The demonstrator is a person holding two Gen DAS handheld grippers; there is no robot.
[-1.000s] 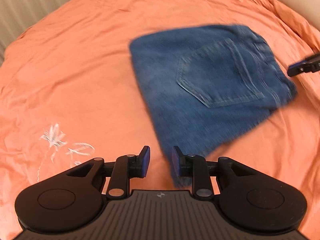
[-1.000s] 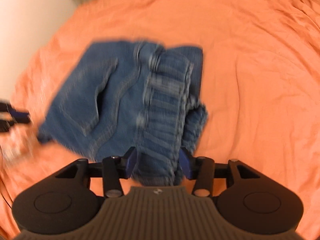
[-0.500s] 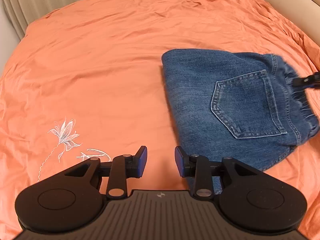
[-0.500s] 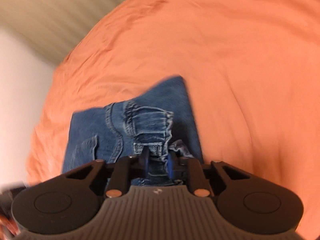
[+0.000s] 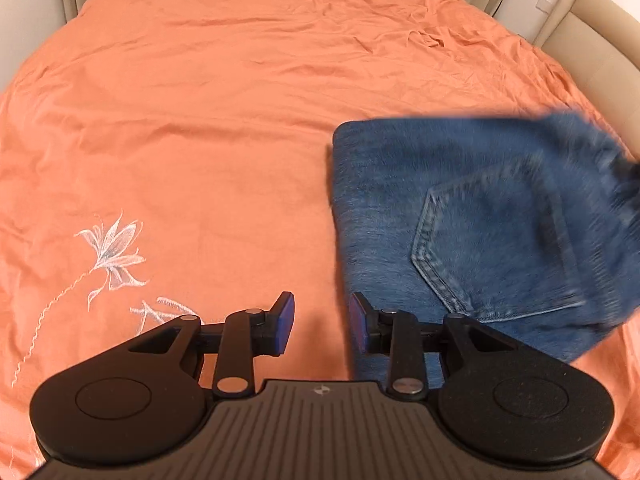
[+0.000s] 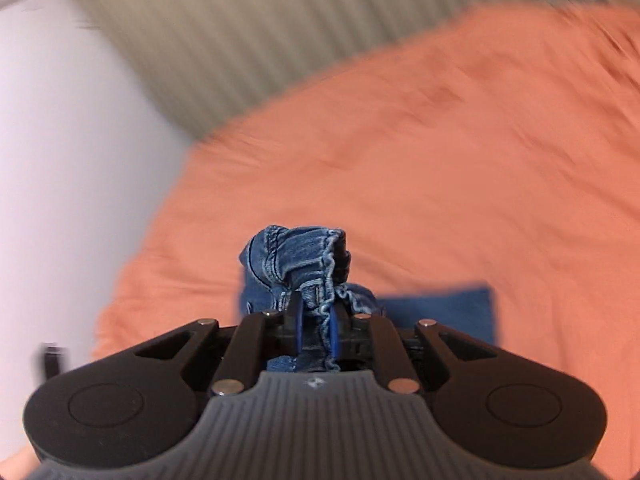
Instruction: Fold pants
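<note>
The folded blue denim pants [image 5: 472,220] lie on the orange bed sheet [image 5: 220,128] at the right of the left wrist view, back pocket up, blurred by motion. My left gripper [image 5: 320,324] is open and empty, just left of the pants' near edge. My right gripper [image 6: 316,324] is shut on the bunched elastic waistband of the pants [image 6: 300,256] and holds it raised; the rest of the pants hangs below, mostly hidden by the gripper.
The sheet has a white embroidered flower [image 5: 112,252] at the near left. A beige pleated curtain [image 6: 240,40] and a white wall [image 6: 60,160] stand behind the bed. A padded beige headboard [image 5: 592,36] is at the far right.
My right gripper closed on the waistband and lifted and tilted up, dragging the pants to the right. My left gripper stayed open and the pants slid away from it.
</note>
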